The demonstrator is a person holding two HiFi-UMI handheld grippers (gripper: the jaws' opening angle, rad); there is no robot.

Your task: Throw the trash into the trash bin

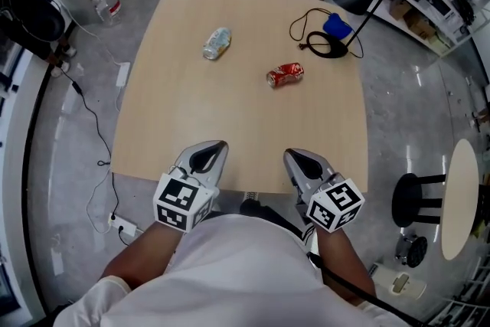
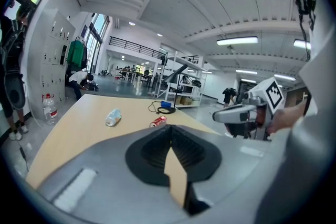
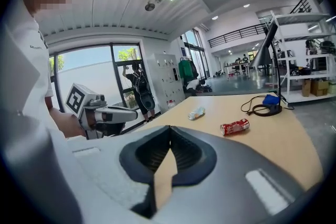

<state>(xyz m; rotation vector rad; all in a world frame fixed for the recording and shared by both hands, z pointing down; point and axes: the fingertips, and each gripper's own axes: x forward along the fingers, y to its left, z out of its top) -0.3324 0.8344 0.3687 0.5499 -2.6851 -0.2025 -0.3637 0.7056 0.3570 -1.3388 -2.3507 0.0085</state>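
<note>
Both claws, the left gripper (image 1: 208, 157) and the right gripper (image 1: 300, 163), are closed tip to tip and hold nothing, poised at the table's (image 1: 176, 142) near edge. Mid-table, well apart, lie a crushed red can (image 1: 285, 74) and a crumpled clear bottle (image 1: 217, 43) (both probably light, thin-walled and springy). I would pinch each across its flattened middle. The can's print is too small to read, and no bin is in view.

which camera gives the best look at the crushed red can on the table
The right gripper view: the crushed red metal can lies nearest there, side on and largest. The head view shows it from above, clear but smaller. The left gripper view shows only a tiny red shape far off.
</note>
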